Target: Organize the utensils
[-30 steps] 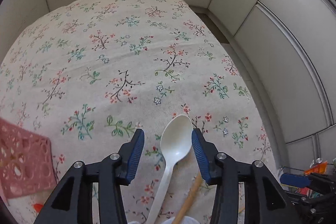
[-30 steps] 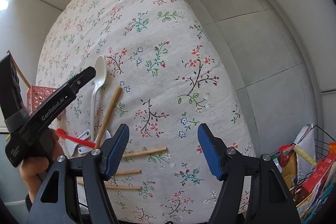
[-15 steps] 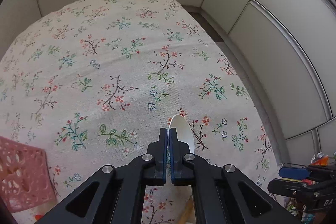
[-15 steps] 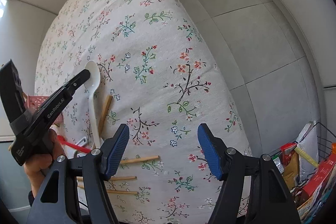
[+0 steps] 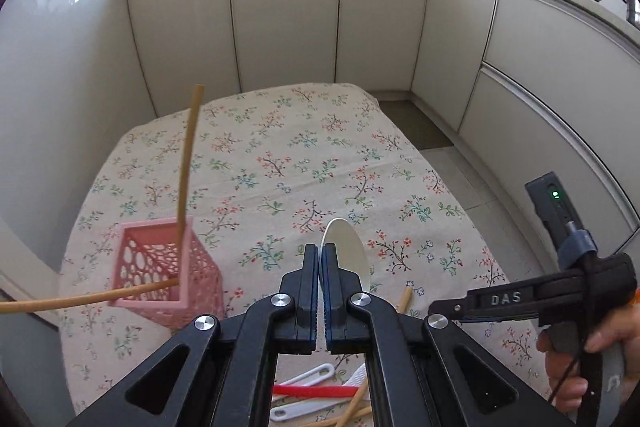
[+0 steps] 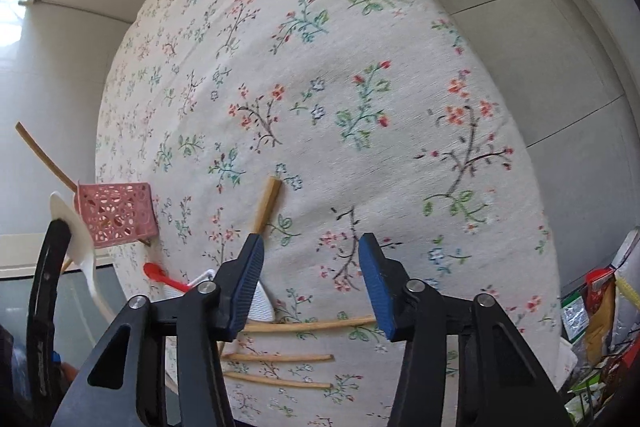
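The left gripper (image 5: 320,259) is clamping the white spoon (image 5: 346,251), its bowl sticking out past the fingertips (clear of the cloth). The right gripper (image 6: 310,283) is half open and closing, holding nothing, a wooden chopstick (image 6: 312,325) lying crosswise just behind its fingertips.

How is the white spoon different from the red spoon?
The white spoon is up in the air, pinched in the left tool, while the red spoon lies flat on the flowery tablecloth. The white one's bowl looks bigger; the red one's looks small. The red spoon sits among other utensils; the white one is alone. Both look plastic.
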Available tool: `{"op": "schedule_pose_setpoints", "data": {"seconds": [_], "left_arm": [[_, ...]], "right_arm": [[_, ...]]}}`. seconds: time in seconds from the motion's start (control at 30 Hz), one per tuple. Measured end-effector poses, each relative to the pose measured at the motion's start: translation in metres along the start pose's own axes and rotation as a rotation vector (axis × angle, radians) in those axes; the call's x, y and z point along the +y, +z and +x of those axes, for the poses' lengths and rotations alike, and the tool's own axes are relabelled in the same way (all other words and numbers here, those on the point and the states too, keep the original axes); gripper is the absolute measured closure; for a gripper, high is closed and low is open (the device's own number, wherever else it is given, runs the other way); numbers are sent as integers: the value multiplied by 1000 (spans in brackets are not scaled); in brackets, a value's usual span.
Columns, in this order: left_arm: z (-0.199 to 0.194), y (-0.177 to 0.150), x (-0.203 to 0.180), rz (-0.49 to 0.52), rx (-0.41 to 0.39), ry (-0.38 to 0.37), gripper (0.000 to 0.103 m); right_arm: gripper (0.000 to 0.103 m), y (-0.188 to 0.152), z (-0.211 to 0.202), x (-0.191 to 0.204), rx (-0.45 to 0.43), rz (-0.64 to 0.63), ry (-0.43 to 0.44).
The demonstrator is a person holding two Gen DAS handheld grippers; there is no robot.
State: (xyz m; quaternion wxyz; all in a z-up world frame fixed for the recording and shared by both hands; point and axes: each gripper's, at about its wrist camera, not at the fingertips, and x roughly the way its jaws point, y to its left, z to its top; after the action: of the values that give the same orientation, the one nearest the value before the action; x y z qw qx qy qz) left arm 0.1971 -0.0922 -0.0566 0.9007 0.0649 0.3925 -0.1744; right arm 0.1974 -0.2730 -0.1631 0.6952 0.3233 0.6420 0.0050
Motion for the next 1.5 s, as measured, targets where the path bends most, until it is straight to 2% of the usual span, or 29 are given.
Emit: {"op": "schedule_pose_setpoints", "data": {"seconds": [0.23,0.37,0.43,0.47,0.57,0.67,0.83,0.97,1.17,1.33,1.5], "left_arm": [[-27,-13,33,-46,-28,25,101],[-38,-19,53,-69,-40,39,101],[-42,-21,61,-81,-49,43,101],[-45,-21,66,-88,-55,46,101],[-51,-22,76,-111,-98,60,101],[-66,-21,86,-131,-184,87,101],[-85,-14,94,-143,-368,179,101],[-85,-7,94,-153,-503,255,101],[-68,-1,81,-107,-656,440,101],[-50,3,74,-93,-708,545,101],[-25,3,76,-118,-680,568,101]], "right_arm": [[68,0,26,32,13,-27,-20],[76,2,32,42,-10,-19,-87],[83,3,34,46,-24,-17,-115],[90,3,35,47,-33,-17,-128],[93,5,36,48,-49,-16,-122],[95,5,34,49,-69,-7,-75],[95,-3,7,64,-154,-64,-21],[96,-13,-25,75,-233,-114,41],[95,-26,-64,84,-332,-167,100],[95,-30,-85,89,-374,-224,109],[96,-33,-94,85,-379,-239,129]]}}
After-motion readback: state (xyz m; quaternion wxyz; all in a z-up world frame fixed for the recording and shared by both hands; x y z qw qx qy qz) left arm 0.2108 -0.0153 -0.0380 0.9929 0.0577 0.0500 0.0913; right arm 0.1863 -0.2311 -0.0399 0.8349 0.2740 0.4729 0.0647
